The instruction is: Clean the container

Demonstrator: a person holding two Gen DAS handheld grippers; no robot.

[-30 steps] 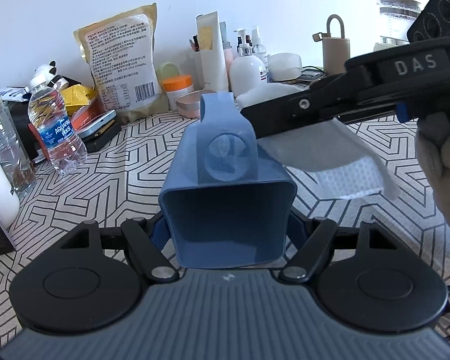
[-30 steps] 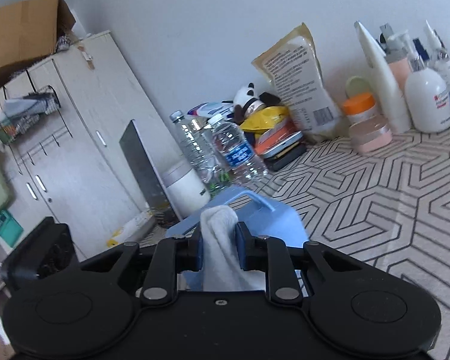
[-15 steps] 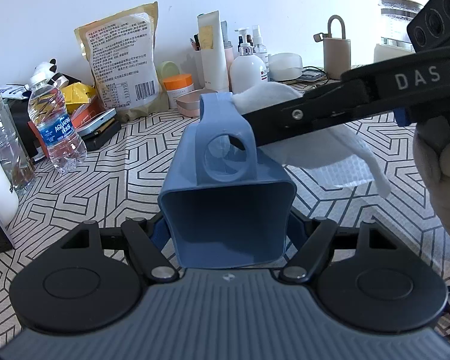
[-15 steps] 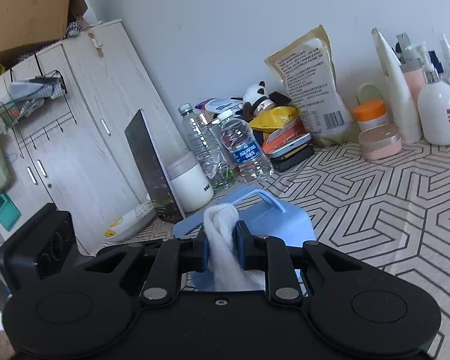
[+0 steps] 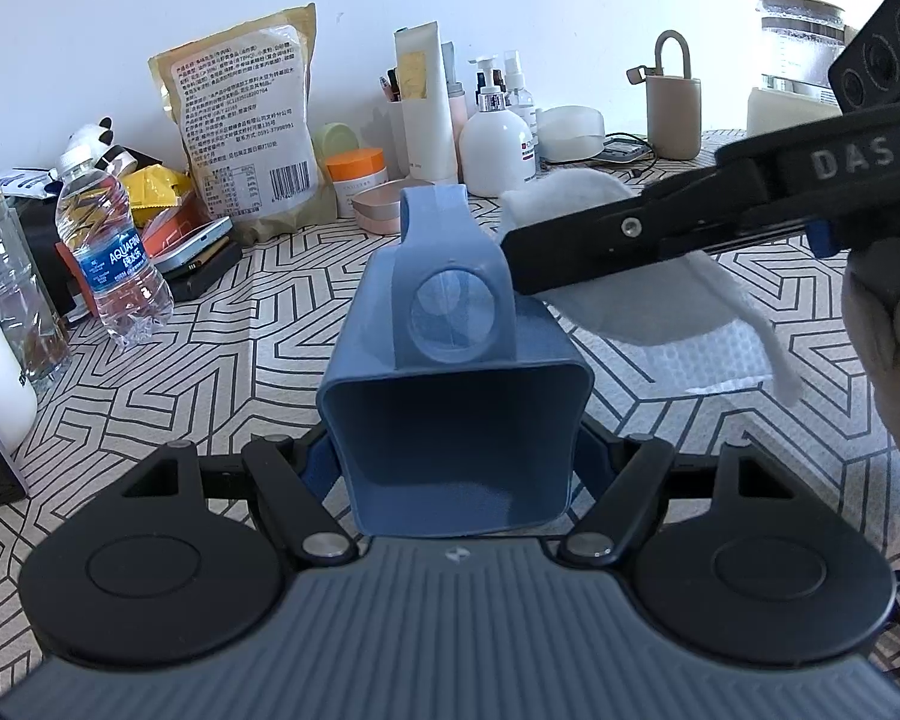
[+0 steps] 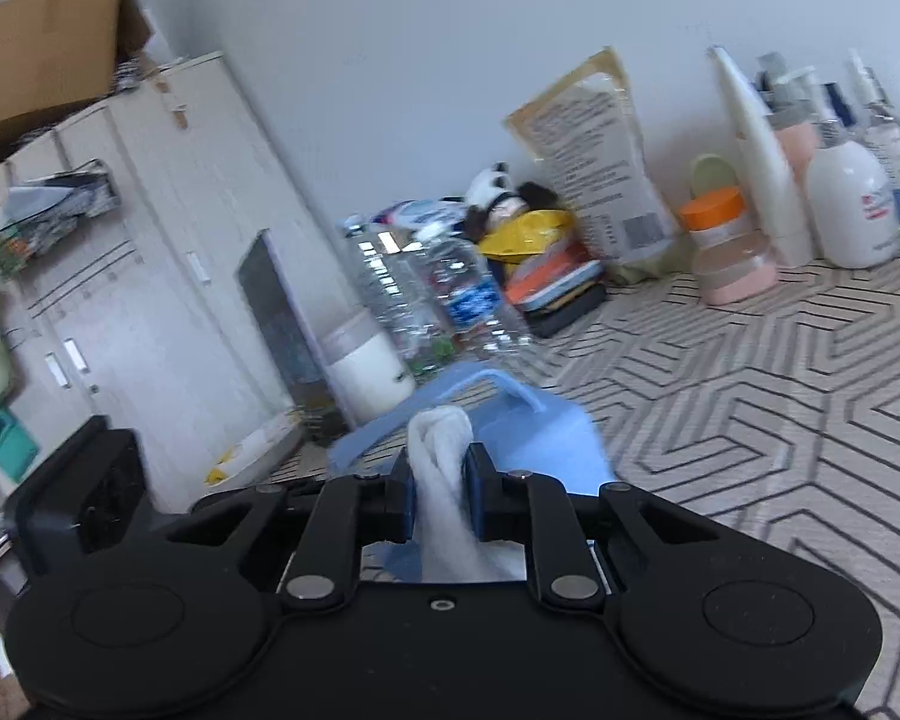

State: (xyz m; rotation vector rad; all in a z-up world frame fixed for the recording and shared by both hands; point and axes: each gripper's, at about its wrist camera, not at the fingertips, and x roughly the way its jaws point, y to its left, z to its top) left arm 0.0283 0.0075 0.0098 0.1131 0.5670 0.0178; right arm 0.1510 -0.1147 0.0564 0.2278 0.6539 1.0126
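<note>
A blue square container (image 5: 456,420) with a loop handle and a round window lies on its side, and my left gripper (image 5: 453,468) is shut on its base end. From the right, my right gripper (image 5: 510,258) reaches in and presses a white cloth (image 5: 648,300) against the container's upper right side. In the right wrist view the same gripper (image 6: 441,480) is shut on the bunched cloth (image 6: 444,492), with the blue container (image 6: 546,450) just beyond its tips. A gloved hand (image 5: 888,348) holds the right tool.
The patterned tabletop (image 5: 258,324) carries water bottles (image 5: 111,252) at the left, a large food pouch (image 5: 246,120), jars and lotion bottles (image 5: 492,144) along the back wall, and a kettle (image 5: 792,72) at the far right. A white cabinet (image 6: 120,276) stands beyond the table's left end.
The right gripper with the cloth has slid back to the right and slightly down along the container's side. The right wrist view has swung and blurred. The left gripper holds still.
</note>
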